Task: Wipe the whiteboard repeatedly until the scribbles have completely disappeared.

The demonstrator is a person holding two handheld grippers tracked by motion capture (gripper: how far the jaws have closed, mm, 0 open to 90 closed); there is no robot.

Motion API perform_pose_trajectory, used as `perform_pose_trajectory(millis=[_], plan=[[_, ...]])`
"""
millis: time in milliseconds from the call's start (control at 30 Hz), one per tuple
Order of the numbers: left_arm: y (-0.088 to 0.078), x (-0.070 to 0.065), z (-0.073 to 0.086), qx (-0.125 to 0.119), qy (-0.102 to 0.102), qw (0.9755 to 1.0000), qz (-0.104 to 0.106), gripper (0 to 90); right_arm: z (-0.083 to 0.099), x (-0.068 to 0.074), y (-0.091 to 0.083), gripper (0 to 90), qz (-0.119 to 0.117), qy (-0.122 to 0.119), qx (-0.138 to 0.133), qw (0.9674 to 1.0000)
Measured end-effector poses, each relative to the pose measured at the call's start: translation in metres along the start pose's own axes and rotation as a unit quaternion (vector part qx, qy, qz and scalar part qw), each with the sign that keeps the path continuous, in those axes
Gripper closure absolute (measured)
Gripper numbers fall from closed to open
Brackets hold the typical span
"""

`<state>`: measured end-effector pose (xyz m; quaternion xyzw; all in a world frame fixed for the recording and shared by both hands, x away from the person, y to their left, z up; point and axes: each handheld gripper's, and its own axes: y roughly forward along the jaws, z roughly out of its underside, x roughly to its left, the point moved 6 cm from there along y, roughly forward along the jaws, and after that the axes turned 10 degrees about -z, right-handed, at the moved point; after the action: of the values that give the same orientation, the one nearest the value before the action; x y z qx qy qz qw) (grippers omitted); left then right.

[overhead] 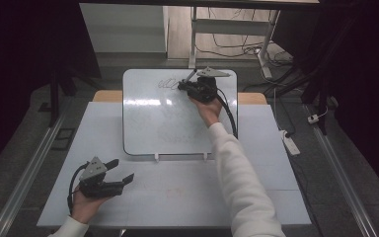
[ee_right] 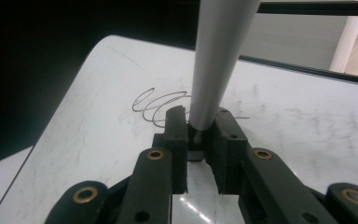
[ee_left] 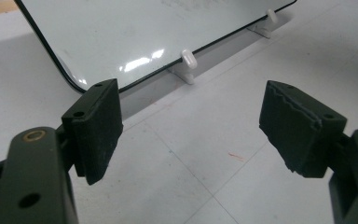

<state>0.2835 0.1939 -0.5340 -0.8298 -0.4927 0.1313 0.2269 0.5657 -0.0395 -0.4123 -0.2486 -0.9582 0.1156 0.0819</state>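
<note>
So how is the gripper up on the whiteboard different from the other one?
The right hand-held gripper is shut on a grey marker; the left hand-held gripper is open and holds nothing. The right one is over the whiteboard, by the loopy scribble; the left one is over the table. Both have black jaws.

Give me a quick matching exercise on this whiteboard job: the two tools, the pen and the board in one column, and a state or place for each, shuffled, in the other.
Things:
1. left tool
2. right tool
3. pen
4. whiteboard

States or places:
A. propped on white clips, with looped scribbles near its far edge
B. jaws wide apart, nothing between them, over the bare table
C. grey barrel, clamped, tip on the board
D. shut on the pen at the board's far edge

Pairs: 1-B, 2-D, 3-C, 4-A
</note>
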Motion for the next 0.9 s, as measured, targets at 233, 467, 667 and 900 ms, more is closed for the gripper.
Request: perform_pose_trajectory(millis=[233, 467, 667, 900], plan=[[0.000, 0.001, 0.000, -0.002, -0.002, 1.0000, 0.001, 22.0, -0.015, -0.027, -0.019, 77.7, 0.063, 0.025, -0.045, 0.9967], [0.000, -0.001, 0.000, 0.000, 0.001, 1.0000, 0.000, 22.0, -0.008, -0.003, 0.001, 77.8, 0.028, -0.023, 0.001, 0.9993], [0.000, 0.002, -0.001, -0.004, -0.003, 1.0000, -0.001, 22.1, -0.012, -0.012, 0.000, 77.7, 0.039, 0.013, -0.027, 0.9988], [-0.002, 0.000, -0.001, -0.004, 0.000, 1.0000, 0.000, 22.0, -0.007, 0.004, 0.009, 77.7, 0.018, -0.015, 0.005, 0.9997]])
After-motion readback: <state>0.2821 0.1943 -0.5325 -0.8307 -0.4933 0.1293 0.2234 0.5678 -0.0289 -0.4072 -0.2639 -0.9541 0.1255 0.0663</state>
